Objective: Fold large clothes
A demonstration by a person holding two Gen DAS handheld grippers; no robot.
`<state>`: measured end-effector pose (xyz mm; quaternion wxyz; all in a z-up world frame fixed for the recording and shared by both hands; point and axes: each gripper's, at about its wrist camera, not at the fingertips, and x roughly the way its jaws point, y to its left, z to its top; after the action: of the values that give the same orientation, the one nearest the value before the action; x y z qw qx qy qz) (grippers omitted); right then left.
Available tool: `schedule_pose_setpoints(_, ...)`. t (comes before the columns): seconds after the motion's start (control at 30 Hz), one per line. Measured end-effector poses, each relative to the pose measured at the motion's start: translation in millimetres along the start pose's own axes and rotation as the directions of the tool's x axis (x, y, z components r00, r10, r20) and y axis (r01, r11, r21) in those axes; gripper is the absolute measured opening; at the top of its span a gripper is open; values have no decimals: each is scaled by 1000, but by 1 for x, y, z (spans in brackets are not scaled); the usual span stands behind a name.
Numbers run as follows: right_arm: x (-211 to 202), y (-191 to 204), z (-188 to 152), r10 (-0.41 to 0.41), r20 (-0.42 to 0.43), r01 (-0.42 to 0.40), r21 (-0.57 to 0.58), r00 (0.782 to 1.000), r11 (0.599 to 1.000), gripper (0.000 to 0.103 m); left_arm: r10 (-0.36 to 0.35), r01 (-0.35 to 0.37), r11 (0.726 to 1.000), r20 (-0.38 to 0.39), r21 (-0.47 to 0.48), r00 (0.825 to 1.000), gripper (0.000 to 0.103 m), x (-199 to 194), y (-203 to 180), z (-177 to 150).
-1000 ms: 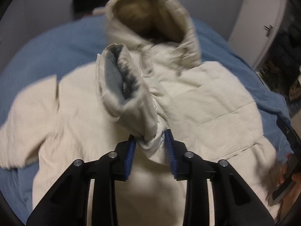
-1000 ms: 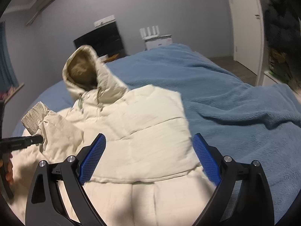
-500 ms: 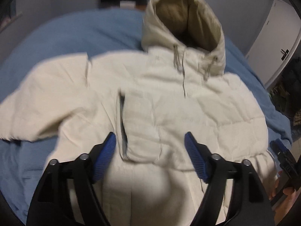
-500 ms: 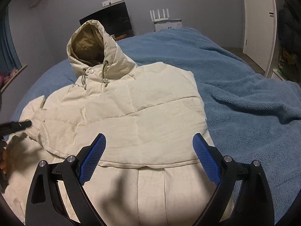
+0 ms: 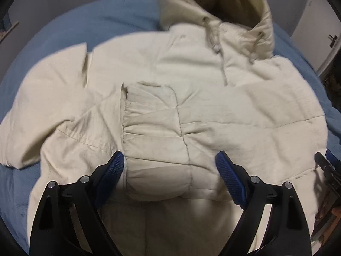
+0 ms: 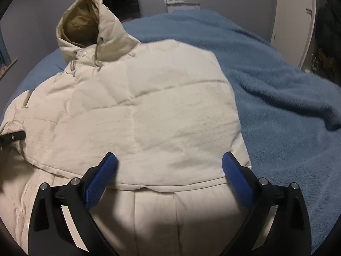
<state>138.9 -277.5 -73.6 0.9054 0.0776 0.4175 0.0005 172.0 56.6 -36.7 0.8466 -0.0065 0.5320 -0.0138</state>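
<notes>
**Cream hooded jacket laid out on bed, both grippers wide and empty**

The cream padded jacket point(image 5: 213, 98) lies face up on the blue fleece blanket point(image 6: 277, 89) covering the bed, filling the centre of both wrist views. Its hood point(image 6: 85, 21) stands open at the upper left of the right wrist view, tan lining showing, drawcords hanging at the collar. One sleeve point(image 5: 153, 140) is folded across the chest, its cuff end toward the top of the left wrist frame; the sleeve's other part spreads out to the left of that frame.

The left gripper point(image 5: 170, 170) stands wide, its jaws having just been opening, with the folded sleeve beneath the gap and no pad pressing on it. The right gripper point(image 6: 170, 168) is spread fully over the lower edge of the folded panel, gripping nothing; its jaws have also just widened.

A white door point(image 6: 294, 21) stands at the upper right of the right wrist view, a dark screen point(image 6: 121, 2) at the top.
</notes>
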Motion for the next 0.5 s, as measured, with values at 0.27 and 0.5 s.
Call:
schedule_pose_setpoints(0.27,8,4,-4,-37,-18,36,-22,999,999,96,10,-10,1000,6,10,1000,87,-4,2,-8)
schedule_pose_setpoints(0.5,12,2,-5,-38,-27,38,-15,999,999,96,35,-33,999,-32,38,999,97,7,-6,-8)
